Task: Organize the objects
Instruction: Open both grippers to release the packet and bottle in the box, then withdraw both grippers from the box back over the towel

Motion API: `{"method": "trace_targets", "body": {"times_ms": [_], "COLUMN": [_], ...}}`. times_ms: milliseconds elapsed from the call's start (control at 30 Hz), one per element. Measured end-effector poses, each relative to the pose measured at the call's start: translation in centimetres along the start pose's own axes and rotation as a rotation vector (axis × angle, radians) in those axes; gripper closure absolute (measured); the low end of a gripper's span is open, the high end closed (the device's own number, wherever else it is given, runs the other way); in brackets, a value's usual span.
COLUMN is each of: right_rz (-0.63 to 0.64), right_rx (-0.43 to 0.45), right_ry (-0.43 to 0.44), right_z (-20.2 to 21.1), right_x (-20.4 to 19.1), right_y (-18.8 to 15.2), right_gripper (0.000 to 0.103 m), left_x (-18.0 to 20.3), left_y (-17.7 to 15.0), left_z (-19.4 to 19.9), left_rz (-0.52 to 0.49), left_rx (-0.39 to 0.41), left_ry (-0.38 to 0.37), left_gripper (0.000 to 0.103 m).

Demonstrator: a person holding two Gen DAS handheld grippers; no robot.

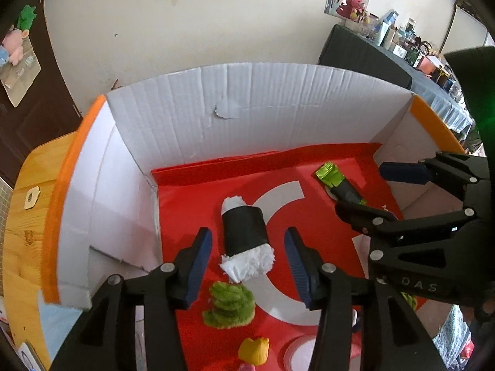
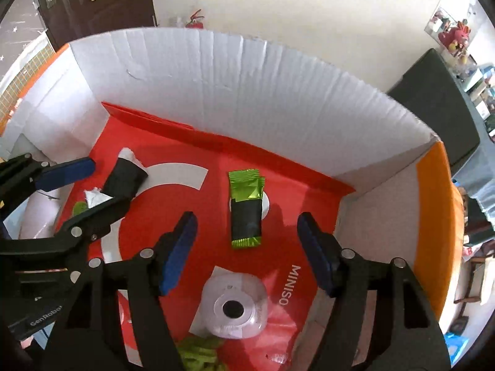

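A black-wrapped roll with white tissue ends (image 1: 246,238) lies on the red mat (image 1: 191,191) inside the cardboard box (image 1: 247,108). My left gripper (image 1: 247,270) is open and hovers just above it, one finger on each side. A green-and-black snack packet (image 2: 246,210) lies further right on the mat. My right gripper (image 2: 246,253) is open just short of it, empty. The packet also shows in the left wrist view (image 1: 338,184), and the roll shows in the right wrist view (image 2: 123,179).
A fuzzy green toy (image 1: 230,304) and a yellow figure (image 1: 253,352) lie near the left gripper. A white roll of tape (image 2: 235,306) sits below the right gripper. White box walls enclose the mat. A wooden table (image 1: 27,216) lies left.
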State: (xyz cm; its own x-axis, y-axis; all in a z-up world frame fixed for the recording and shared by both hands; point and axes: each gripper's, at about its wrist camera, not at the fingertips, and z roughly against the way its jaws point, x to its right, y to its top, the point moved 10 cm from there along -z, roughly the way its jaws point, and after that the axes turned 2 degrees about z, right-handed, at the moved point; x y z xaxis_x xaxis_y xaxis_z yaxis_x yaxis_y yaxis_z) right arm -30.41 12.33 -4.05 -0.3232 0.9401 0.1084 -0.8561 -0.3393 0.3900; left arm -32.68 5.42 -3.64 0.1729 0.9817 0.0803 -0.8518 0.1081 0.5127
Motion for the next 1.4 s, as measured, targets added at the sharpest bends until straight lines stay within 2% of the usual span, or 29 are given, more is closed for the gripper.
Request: {"method": "trace_targets", "body": {"times_ms": [33,233,333,433,533,567,600,633,733,833,900,1033,1133,1400], "right_rz": [0.091,0.092,0.090,0.090,0.086,0.085,0.085,0.085,0.079,0.081,0.081,0.078,0.073,0.033], "right_rx": [0.018,0.047,0.066,0.091,0.116,0.123,0.134,0.142,0.177,0.213,0.236,0.290,0.334,0.432], "right_ry": [-0.033,-0.050,-0.053,-0.064,-0.071,-0.066,-0.062,-0.062,-0.059,-0.063,-0.066,-0.067,-0.050,-0.025], "right_z": [0.4,2.7,4.0,5.0,6.3,6.2,4.8,4.6,5.7,5.9,6.5,8.5,10.2,12.9], "right_x": [0.1,-0.6,-1.0,-1.7,0.0,1.7,2.0,2.6,0.2,-0.6,-0.8,-1.0,-1.5,-2.3], "right_y": [0.0,-1.3,-2.0,-3.2,-3.7,-3.6,-0.8,0.5,2.2,2.6,2.2,1.0,0.1,-3.8], "right_gripper": [0.037,0.037,0.035,0.031,0.030,0.030,0.030,0.030,0.026,0.025,0.024,0.021,0.018,0.011], "left_x": [0.0,1.0,1.1,1.0,0.9,0.9,1.0,1.0,0.9,1.0,1.0,0.8,0.8,0.7], "left_y": [0.1,0.7,0.8,0.6,0.2,0.1,0.0,-0.2,-0.7,-1.2,-1.6,-2.6,-3.6,-7.6], "left_z": [0.2,1.4,2.4,3.5,4.8,5.3,5.8,6.2,7.8,9.4,10.5,12.7,14.3,17.9], "left_rz": [0.001,0.011,0.013,0.019,0.025,0.029,0.034,0.037,0.034,0.031,0.035,0.033,0.042,0.029], "left_rx": [0.003,0.029,0.048,0.069,0.089,0.097,0.106,0.114,0.142,0.171,0.193,0.232,0.261,0.346], "left_ry": [0.000,-0.003,0.000,-0.003,-0.007,-0.009,-0.014,-0.018,-0.015,-0.018,-0.025,-0.020,-0.034,-0.022], "left_gripper": [0.052,0.051,0.045,0.044,0.044,0.043,0.040,0.038,0.036,0.033,0.029,0.028,0.024,0.015]}}
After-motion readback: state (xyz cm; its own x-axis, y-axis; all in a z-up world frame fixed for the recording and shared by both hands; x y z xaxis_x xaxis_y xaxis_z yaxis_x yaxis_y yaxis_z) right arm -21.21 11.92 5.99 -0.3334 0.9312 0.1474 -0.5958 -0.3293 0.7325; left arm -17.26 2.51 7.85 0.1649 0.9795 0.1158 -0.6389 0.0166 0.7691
